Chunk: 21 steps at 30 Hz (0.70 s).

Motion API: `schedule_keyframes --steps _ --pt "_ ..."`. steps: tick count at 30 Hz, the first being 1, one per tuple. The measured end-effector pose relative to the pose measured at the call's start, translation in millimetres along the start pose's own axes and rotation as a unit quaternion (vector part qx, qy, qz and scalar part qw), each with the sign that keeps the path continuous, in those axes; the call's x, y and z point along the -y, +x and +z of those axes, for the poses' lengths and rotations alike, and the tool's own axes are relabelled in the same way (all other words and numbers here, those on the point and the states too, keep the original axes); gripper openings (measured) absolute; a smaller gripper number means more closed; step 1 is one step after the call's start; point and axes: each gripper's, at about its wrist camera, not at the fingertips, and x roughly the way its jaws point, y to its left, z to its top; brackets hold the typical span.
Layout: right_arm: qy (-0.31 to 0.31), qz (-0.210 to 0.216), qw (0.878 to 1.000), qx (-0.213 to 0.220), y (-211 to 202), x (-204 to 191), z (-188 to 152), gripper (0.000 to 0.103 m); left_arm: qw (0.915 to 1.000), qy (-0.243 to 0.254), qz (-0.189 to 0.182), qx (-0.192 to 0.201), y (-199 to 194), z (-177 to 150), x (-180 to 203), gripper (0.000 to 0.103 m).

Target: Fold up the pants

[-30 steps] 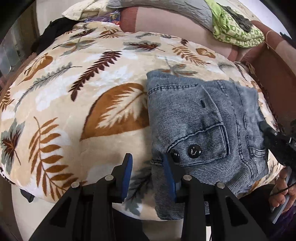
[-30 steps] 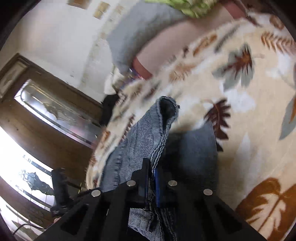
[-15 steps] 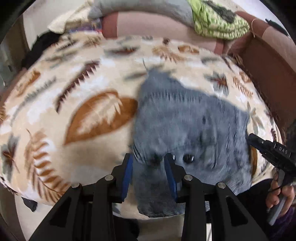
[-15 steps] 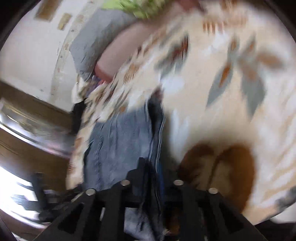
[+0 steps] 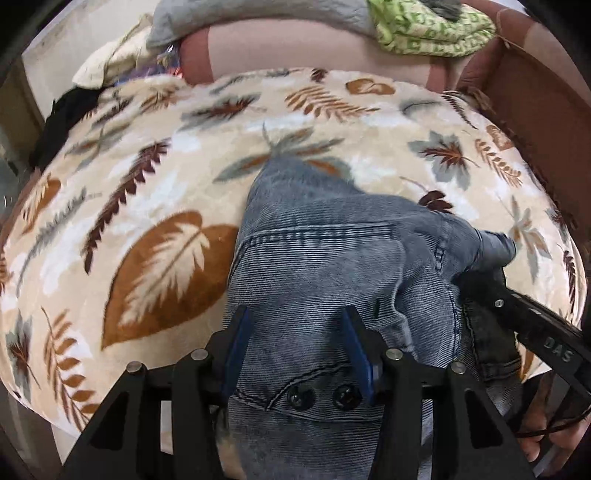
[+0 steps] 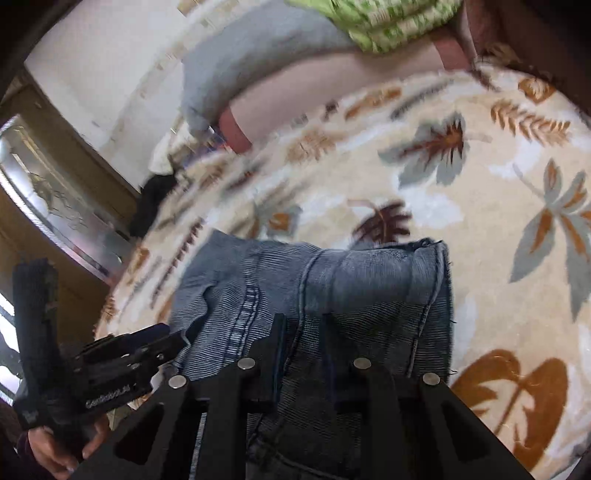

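On right claw (image 5: 480,273), "DAS" lettering

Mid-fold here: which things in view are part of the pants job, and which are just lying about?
Part of the job:
- denim pants, folded on the leaf-print blanket
- left gripper, jaws opening over the denim
- right gripper, denim between its fingers

Lying about:
- green patterned cloth
- grey cloth
- black garment
- cream cloth

Blue-grey denim pants (image 5: 332,258), folded into a bunched stack w/ two dark buttons showing, prob. lying mid-bed.
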Motion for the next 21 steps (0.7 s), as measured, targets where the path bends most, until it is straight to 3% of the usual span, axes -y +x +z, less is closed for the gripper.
schedule_keyframes --steps 1,6,10,14,18,21 --pt "0.008 0.001 1.000 -0.010 7.3 3.4 1.2 0.022 1.0000 0.001 0.003 -0.003 4.3 0.1 -0.9 0.056" --pt "0.022 0.012 0.999 -0.020 15.8 11.0 7.1 0.022 0.9993 -0.009 0.035 -0.011 21.1 3.5 -8.0 0.083" --pt "0.023 0.022 0.999 -0.014 7.2 11.1 6.4 0.022 0.9980 -0.055 0.001 -0.031 18.9 4.1 -24.2 0.083" --pt "-0.005 0.034 0.999 0.010 -12.8 0.4 1.0 0.029 0.9981 -0.062 0.005 -0.008 -12.6 -9.4 -32.8 0.083" --pt "-0.049 0.060 0.997 0.026 -38.7 -18.4 -16.0 0.029 0.9993 -0.031 0.004 0.018 -46.2 -31.1 -25.4 0.083" --pt "-0.095 0.048 0.994 0.039 -55.9 -36.6 -31.8 0.029 0.9999 -0.009 0.010 0.011 -50.5 -45.9 -15.9 0.083"
